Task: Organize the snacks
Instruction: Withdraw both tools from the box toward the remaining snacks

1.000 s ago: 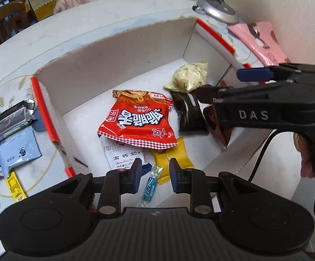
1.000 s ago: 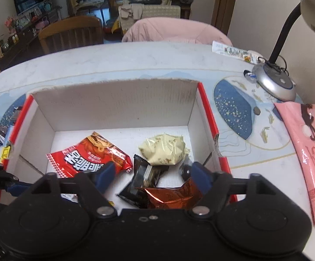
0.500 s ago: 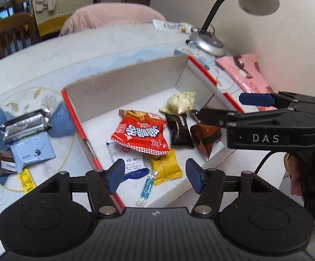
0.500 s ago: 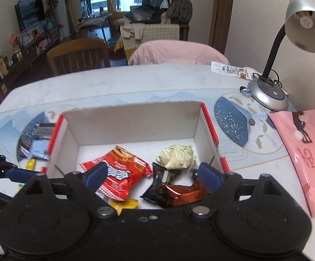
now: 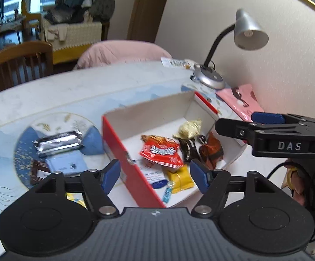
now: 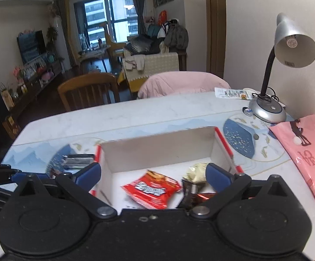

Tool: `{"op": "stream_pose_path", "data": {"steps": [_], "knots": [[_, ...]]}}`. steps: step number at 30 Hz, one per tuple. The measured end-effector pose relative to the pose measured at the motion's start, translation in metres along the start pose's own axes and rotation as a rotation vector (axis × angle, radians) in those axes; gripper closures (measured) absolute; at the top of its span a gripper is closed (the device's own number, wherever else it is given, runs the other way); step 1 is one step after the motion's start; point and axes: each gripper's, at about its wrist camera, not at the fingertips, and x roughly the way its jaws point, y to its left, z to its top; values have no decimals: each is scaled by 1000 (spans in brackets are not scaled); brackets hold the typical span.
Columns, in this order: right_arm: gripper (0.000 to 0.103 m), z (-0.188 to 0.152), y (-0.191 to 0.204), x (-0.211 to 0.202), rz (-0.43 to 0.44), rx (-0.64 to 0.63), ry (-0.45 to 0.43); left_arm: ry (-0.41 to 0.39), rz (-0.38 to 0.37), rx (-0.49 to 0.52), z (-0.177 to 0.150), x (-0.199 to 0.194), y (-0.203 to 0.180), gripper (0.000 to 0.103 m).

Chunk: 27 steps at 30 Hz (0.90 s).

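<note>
Pale marble-patterned desk [image 6: 135, 113] with a printed blue-and-white mat fills both views, set against a cream wall, with a wooden chair [image 6: 87, 91] and a pink padded chair back [image 6: 183, 82] at its far edge. A silver gooseneck lamp [image 6: 287, 41] stands on a round metal base at the far right, and a glossy pink bag [image 6: 305, 156] with hearts lies flat to the right of it.

An open cardboard box [image 5: 122, 139] with red outer walls and a white inside sits mid-desk. Inside lie crinkly packets: a red snack bag [image 5: 161, 152] with white lettering, a pale yellow puffed pouch [image 5: 189, 128] at the far side, a dark wrapper [image 5: 187, 150] and a shiny brown foil wrapper [image 5: 211, 150] touching it on the right. Nearer lie a yellow packet [image 5: 179, 177], a white-and-blue packet [image 5: 155, 177] and a small twisted blue candy [image 5: 168, 192].

Left of the box, on the mat, rest a silver foil bar [image 5: 58, 142], a light blue flat packet [image 5: 67, 163] and a brown one [image 5: 37, 170], partly hidden.

The left claw [image 5: 155, 177], black with blue pads, hangs above the box's near left wall, its jaws opening with nothing between them. The right claw [image 6: 154, 177] is above the box too, jaws opening wide and empty.
</note>
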Motion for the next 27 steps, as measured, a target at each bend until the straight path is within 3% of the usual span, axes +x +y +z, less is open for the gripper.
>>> {"op": "stream_pose_path", "data": {"steps": [7, 9, 12, 20, 27], "knots": [[0, -7, 38, -6, 64, 6, -29, -67, -4, -45, -7, -31, 36, 27], [0, -10, 51, -5, 80, 3, -30, -84, 9, -63, -9, -40, 50, 19], [0, -14, 68, -1, 93, -13, -26, -117, 14, -96, -12, -51, 72, 18], [0, -32, 118, 18, 122, -85, 34, -122, 110, -145, -12, -57, 126, 18], [0, -52, 155, 48, 140, -128, 115, -79, 134, -137, -23, -47, 162, 18]]}}
